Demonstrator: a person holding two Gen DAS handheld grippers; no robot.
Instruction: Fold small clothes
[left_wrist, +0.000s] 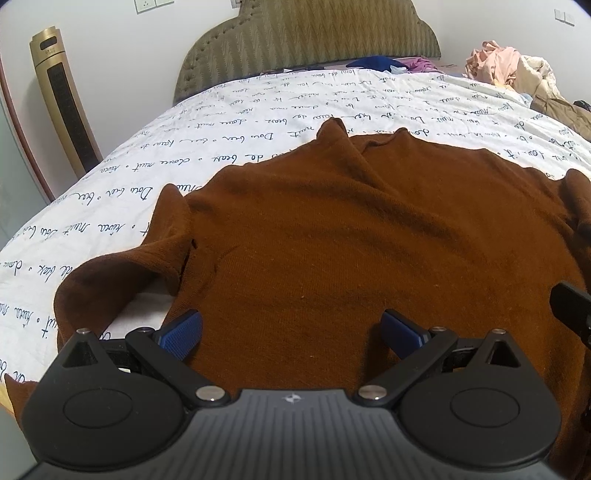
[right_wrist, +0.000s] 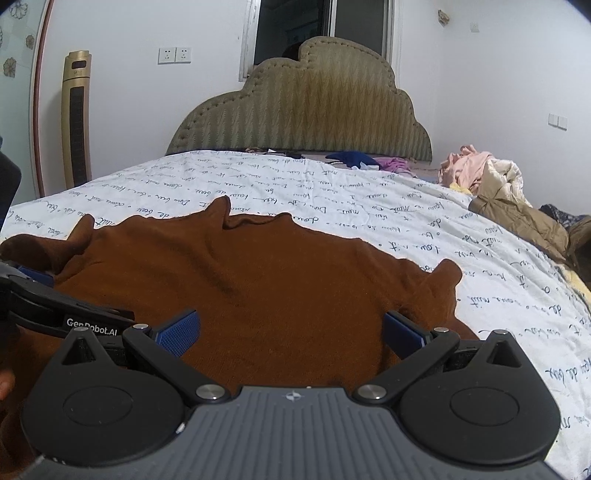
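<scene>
Left hand-held gripper (left_wrist: 291, 334) spread wide, blue ribbed pads empty, hovering low over the near hem area of the rust-brown knit sweater (left_wrist: 369, 236). Right hand-held gripper (right_wrist: 291, 334) also wide, nothing between pads, over the same garment's right side; contact with the cloth can't be told in either view.

Sweater lies spread flat on the white bedsheet with dark cursive script print (left_wrist: 229, 110), neck end away from the grippers. Left sleeve (left_wrist: 122, 266) loops out and is bunched, right sleeve (right_wrist: 439, 280) crumpled near the body.

Risks, judged: with both grippers this wide, a pinch could gather the sheet along with the knit and drag it. Soft knit may slip or stretch if only one layer is caught, so the fold comes out skewed. Bunched left sleeve could get trapped under a fold. The two grippers sit close together, collision possible.

Farther back: pile of pink and cream clothes (right_wrist: 480, 170) by the bed's far right, olive padded headboard (right_wrist: 303, 107), gold tower fan (right_wrist: 75, 118) at the wall.
</scene>
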